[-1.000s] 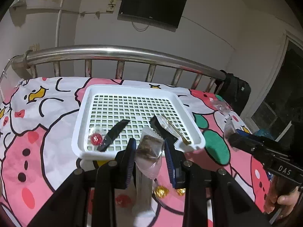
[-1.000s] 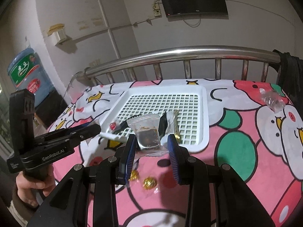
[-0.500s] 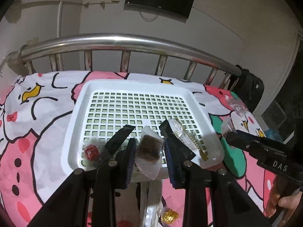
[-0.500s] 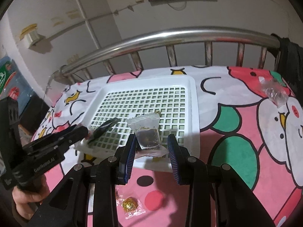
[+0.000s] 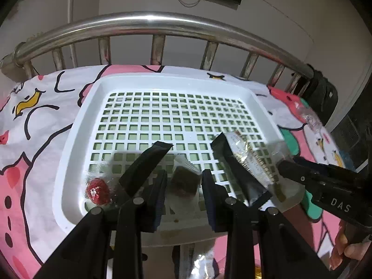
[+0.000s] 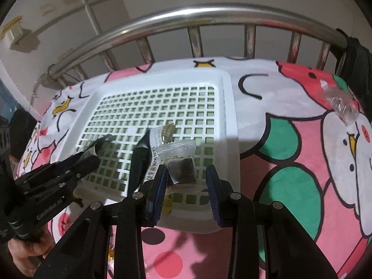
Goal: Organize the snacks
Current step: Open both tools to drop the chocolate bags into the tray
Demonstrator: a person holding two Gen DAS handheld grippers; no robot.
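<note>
Holding a brown snack packet each, the left tool (image 5: 183, 183) and right tool (image 6: 186, 179) have moved over the white basket (image 5: 76, 125). Their bodies read "GenRobot.AI" and "DAS".

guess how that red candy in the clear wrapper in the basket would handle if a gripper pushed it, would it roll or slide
The red candy looks rounded, so it might roll a little, but its crinkled clear wrapper would probably stop that. It looks small and likely light. The white basket has a gridded floor, so it may catch rather than slide.

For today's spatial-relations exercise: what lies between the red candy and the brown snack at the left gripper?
A long black packet, lying slantwise on the white tray, clearest in the left wrist view.
</note>
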